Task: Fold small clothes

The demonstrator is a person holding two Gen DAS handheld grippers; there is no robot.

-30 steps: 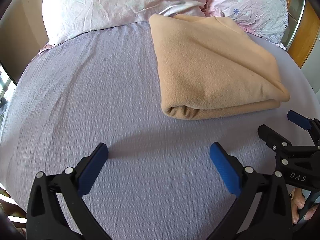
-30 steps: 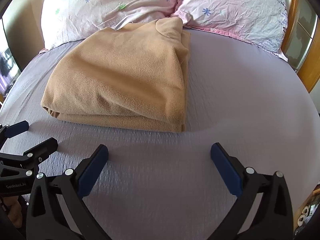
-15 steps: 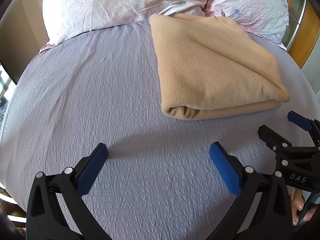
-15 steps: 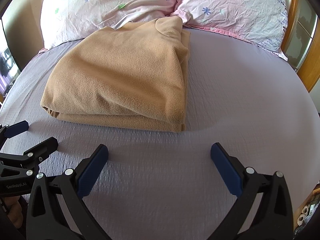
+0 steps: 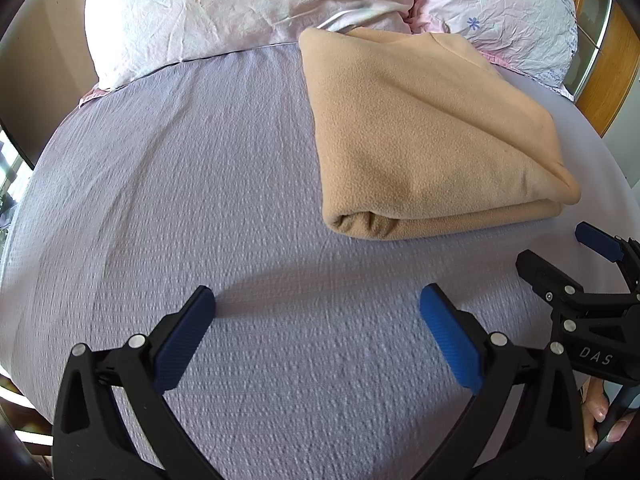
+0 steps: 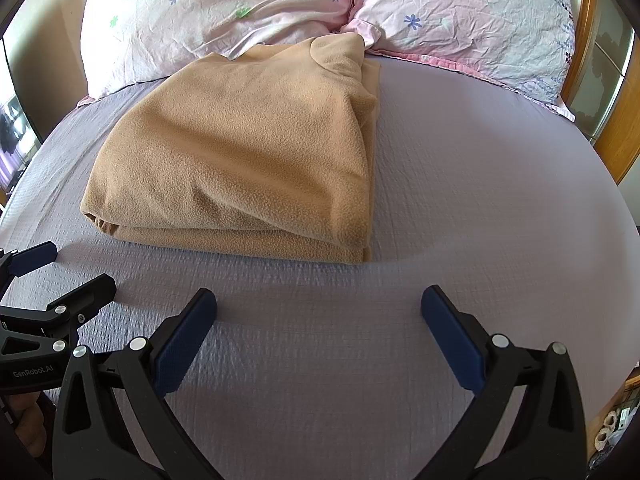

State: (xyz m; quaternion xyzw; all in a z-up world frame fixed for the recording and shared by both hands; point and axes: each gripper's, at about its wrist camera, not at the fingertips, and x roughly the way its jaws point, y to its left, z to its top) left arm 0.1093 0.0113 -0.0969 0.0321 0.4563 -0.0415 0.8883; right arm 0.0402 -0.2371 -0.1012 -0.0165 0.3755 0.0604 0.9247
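Note:
A tan fleece garment (image 5: 424, 136) lies folded in a thick rectangle on the lilac bed sheet (image 5: 180, 184), its far end against the pillows. It also shows in the right wrist view (image 6: 248, 152). My left gripper (image 5: 316, 320) is open and empty, hovering over bare sheet short of the garment's near left corner. My right gripper (image 6: 318, 320) is open and empty, over bare sheet just in front of the garment's near right corner. Each gripper shows in the other's view, the right one (image 5: 560, 264) at the right edge and the left one (image 6: 60, 276) at the left edge.
Two floral pillows (image 6: 224, 12) (image 6: 472, 20) lie along the head of the bed. A wooden headboard or frame (image 6: 616, 128) stands at the right. The sheet (image 6: 480, 200) stretches to the right of the garment and to its left.

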